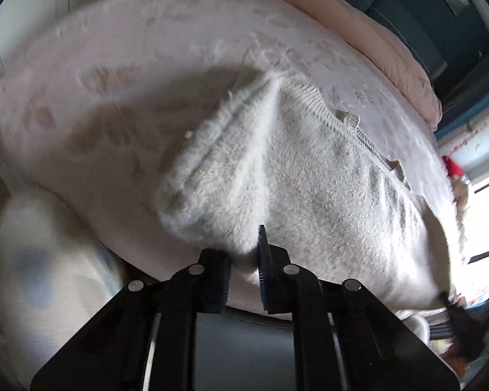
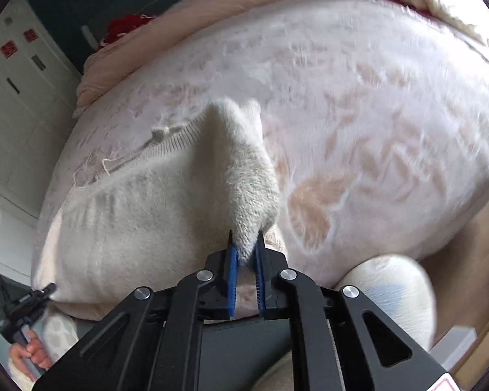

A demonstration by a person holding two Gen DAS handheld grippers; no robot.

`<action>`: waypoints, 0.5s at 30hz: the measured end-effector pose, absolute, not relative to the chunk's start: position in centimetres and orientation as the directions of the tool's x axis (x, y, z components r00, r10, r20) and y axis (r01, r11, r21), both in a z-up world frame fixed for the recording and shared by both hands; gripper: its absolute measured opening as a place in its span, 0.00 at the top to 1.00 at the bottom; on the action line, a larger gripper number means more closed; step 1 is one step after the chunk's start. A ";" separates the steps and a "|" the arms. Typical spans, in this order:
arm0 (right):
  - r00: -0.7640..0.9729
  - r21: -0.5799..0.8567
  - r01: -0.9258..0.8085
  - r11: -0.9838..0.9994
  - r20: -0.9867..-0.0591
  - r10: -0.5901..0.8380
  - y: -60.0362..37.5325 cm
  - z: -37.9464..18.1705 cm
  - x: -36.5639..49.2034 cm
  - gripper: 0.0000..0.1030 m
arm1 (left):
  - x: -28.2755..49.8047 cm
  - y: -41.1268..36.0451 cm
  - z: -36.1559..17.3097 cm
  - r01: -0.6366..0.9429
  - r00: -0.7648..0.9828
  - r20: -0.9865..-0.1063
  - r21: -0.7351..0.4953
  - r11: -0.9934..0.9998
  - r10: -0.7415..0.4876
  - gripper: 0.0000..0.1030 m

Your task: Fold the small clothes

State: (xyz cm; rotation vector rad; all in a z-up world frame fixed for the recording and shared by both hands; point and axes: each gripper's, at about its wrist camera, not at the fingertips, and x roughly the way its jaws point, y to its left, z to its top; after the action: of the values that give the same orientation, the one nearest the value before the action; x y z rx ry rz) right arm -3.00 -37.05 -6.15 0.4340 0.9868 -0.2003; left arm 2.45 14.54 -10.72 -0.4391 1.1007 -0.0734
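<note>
Left claw (image 1: 244, 260) and right claw (image 2: 246, 254), both pinched on fabric.

One fuzzy white sweater (image 1: 309, 176) lies on one bed (image 1: 120, 65), with one ribbed neckline along its far side. Two grippers clamp the sweater's near edge: the left gripper (image 1: 246, 260) and the right gripper (image 2: 246, 254). One pink duvet (image 2: 166, 22) is bunched beyond the sweater.

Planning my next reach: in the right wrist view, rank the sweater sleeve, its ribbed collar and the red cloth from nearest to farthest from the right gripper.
1. Sweater sleeve, pinched in the right gripper.
2. Ribbed collar, up-left on the bed.
3. Red cloth, far upper left.
</note>
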 end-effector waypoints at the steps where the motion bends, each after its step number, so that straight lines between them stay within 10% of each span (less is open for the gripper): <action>1: 0.513 0.237 0.355 0.904 -0.858 0.024 -37.1 -6.9 -2.7 0.91 | 2.4 14.6 -11.2 -0.161 0.442 -0.857 -0.365 0.917 -0.263 0.87; 11: 0.495 0.077 0.353 0.932 -0.861 -0.116 -36.5 -5.5 -2.3 0.55 | 1.8 16.5 -8.2 -0.170 0.515 -0.841 -0.290 0.942 -0.166 0.49; 15: 0.516 0.117 0.327 0.938 -0.853 -0.074 -36.1 -4.5 0.9 0.67 | 4.5 16.1 -5.2 -0.136 0.585 -0.793 -0.304 0.943 -0.172 0.41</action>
State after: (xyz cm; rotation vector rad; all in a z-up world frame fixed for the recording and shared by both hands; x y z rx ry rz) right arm 0.85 -36.15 -4.53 0.2776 1.0026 -0.2440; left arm 4.47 16.14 -5.20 -0.3524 0.9516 -0.0215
